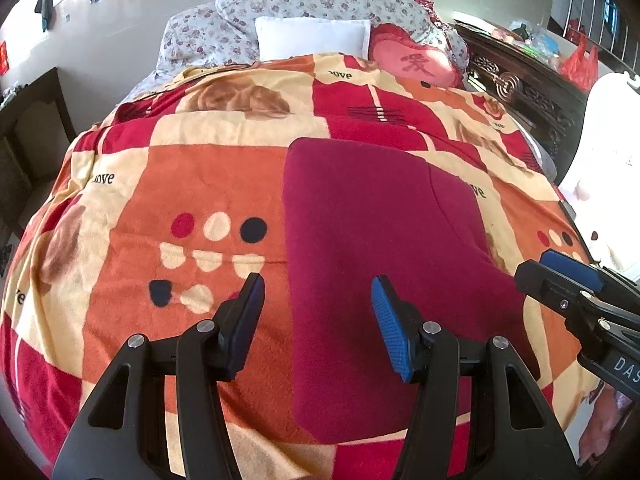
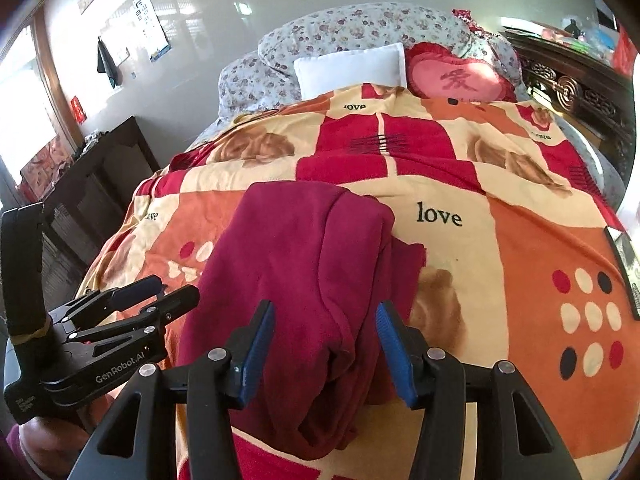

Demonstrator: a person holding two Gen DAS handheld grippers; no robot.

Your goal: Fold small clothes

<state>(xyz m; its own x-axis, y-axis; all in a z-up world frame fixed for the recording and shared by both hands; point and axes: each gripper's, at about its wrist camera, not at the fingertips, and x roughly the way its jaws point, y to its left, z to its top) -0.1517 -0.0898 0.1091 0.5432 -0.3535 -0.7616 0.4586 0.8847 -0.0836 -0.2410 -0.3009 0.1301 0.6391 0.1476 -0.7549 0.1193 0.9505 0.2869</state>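
Only the right wrist view shows the maroon garment's (image 2: 296,280) bunched folded edge. One garment on the bed blanket (image 2: 500,240); left claw (image 1: 318,284) and right claw (image 2: 326,312) both gape, empty.

So the bed (image 2: 520,168) is covered with a fleecy blanket (image 1: 200,184) in red, orange and cream squares, "love" printed here and there. A dark red garment (image 1: 360,240) lies folded flat right on it. Up at the head there's a white pillow (image 2: 352,68), a pink heart cushion (image 2: 456,80) and flowery bedding (image 1: 320,0).
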